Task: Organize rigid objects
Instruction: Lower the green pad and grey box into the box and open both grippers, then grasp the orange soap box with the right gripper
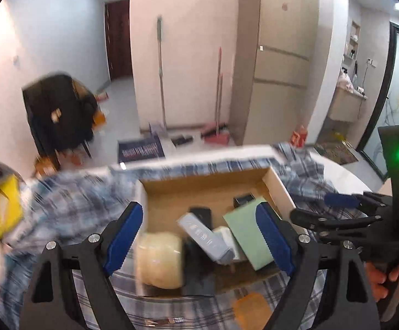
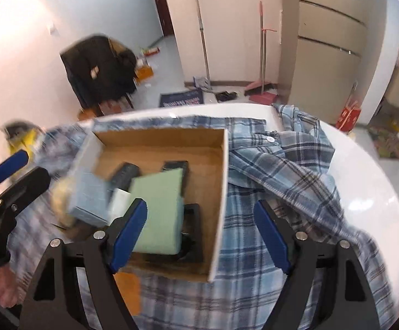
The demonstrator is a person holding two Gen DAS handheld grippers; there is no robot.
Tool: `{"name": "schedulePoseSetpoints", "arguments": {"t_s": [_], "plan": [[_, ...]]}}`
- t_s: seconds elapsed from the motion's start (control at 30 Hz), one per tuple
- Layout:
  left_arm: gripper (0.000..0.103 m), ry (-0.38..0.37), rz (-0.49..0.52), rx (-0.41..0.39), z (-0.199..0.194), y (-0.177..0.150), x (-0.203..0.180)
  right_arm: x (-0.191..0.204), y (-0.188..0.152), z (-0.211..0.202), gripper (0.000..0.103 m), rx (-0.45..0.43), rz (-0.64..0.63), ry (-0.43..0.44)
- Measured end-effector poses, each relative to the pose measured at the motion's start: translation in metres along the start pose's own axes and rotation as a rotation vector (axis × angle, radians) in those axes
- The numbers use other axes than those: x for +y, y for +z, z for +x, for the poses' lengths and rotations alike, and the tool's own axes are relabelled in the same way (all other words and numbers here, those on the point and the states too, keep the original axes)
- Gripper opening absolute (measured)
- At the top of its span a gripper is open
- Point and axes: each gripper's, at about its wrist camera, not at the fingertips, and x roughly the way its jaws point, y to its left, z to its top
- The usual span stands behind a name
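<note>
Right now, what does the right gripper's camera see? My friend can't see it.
An open cardboard box sits on a blue plaid shirt, holding a pale green box and other small items. The right gripper hovers open, empty, above its near edge.

A lived-in home is showing here: a mop [image 2: 201, 31] and broom [image 2: 262, 52] are leaning against a wall, with a dustpan [image 2: 262, 97] lying below. A jacket-draped chair [image 2: 100, 66] is standing on the tiled floor, and a plaid shirt [image 2: 287, 165] is sprawling over the white table [image 2: 364, 187].
</note>
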Motion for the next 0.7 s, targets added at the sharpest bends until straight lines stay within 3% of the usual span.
{"name": "schedulePoseSetpoints", "arguments": {"t_s": [0.13,0.17,0.23,0.37,0.53,0.7], "plan": [[0.088,0.021,0.044,-0.161,-0.049,-0.004,0.006,0.000,-0.012,-0.022,0.079,-0.012,0.082,0.120],[0.089,0.015,0.040,-0.185,-0.058,-0.006,0.008,0.003,-0.015,-0.027,0.079,-0.017,0.081,0.125],[0.103,-0.007,0.014,-0.226,-0.079,-0.015,0.012,0.009,-0.024,-0.041,0.079,-0.036,0.059,0.116],[0.103,-0.020,-0.031,-0.292,-0.114,-0.033,0.019,0.017,-0.045,-0.073,0.079,-0.078,0.026,0.101],[0.103,-0.056,-0.043,-0.263,-0.130,-0.056,0.024,0.023,-0.069,-0.096,0.079,-0.125,0.020,0.066],[0.103,0.012,-0.023,-0.188,-0.124,-0.088,0.023,0.038,-0.087,-0.085,0.080,-0.144,0.040,0.027]]}}
